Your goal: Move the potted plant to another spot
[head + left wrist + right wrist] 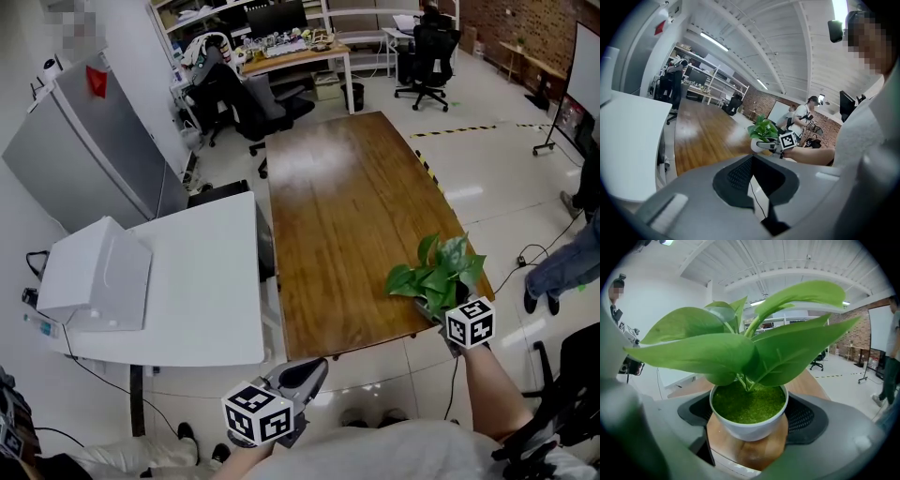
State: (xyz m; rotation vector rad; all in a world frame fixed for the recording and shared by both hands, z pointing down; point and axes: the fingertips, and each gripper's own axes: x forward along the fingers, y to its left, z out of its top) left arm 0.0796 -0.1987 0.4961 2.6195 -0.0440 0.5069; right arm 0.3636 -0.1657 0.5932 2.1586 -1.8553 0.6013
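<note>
The potted plant has broad green leaves and a white pot filled with green moss. It is at the near right corner of the long wooden table. My right gripper is shut on the pot, with a dark pad against each side. Wood shows just under the pot; I cannot tell whether it rests on the table. My left gripper hangs low off the table's near edge, shut with nothing in it. In the left gripper view the plant and the right gripper show ahead.
A white desk adjoins the table's left side and carries a white box. A grey cabinet stands behind it. Office chairs crowd the table's far end. A person's legs are on the floor at the right.
</note>
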